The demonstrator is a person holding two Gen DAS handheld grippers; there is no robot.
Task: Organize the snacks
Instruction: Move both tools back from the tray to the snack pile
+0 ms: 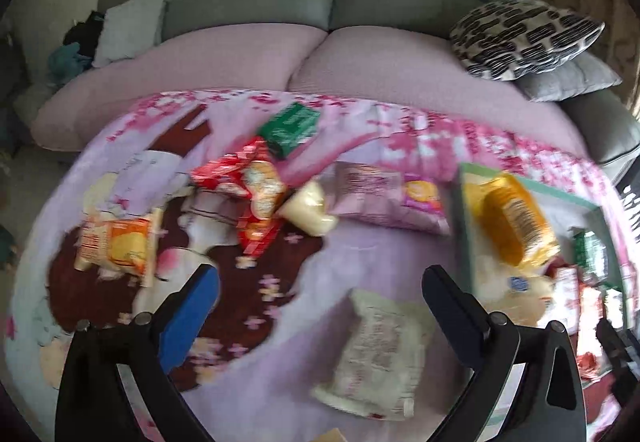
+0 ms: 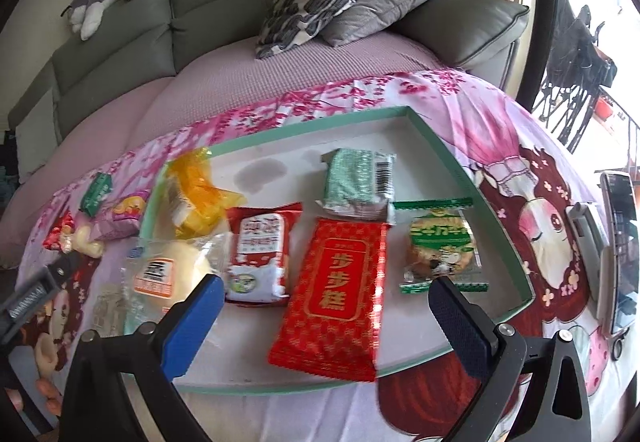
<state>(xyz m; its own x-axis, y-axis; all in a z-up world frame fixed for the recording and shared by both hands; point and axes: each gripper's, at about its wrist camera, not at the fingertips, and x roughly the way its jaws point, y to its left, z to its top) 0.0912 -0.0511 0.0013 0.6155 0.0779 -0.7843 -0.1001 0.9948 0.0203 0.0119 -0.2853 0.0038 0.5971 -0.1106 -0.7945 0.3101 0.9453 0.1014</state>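
A mint-rimmed white tray (image 2: 440, 144) holds several snacks: a big red packet (image 2: 336, 298), a red-and-white packet (image 2: 260, 254), a green packet (image 2: 356, 182), a green-edged cracker (image 2: 440, 246), a yellow bag (image 2: 200, 198) and a pale bun (image 2: 176, 270). My right gripper (image 2: 324, 302) is open and empty above the red packet. My left gripper (image 1: 320, 290) is open and empty over the cloth, near a whitish packet (image 1: 380, 350). Loose snacks lie on the cloth: a green box (image 1: 290, 128), red packets (image 1: 248, 194), an orange packet (image 1: 116, 246), a purple packet (image 1: 380, 198). The tray (image 1: 466, 238) is at the right.
A pink printed cloth (image 1: 280, 302) covers the table. A grey sofa (image 1: 336, 2) with a patterned pillow (image 1: 524, 34) stands behind. A phone on a stand (image 2: 618, 250) is at the table's right edge. The left gripper shows in the right wrist view (image 2: 36, 294).
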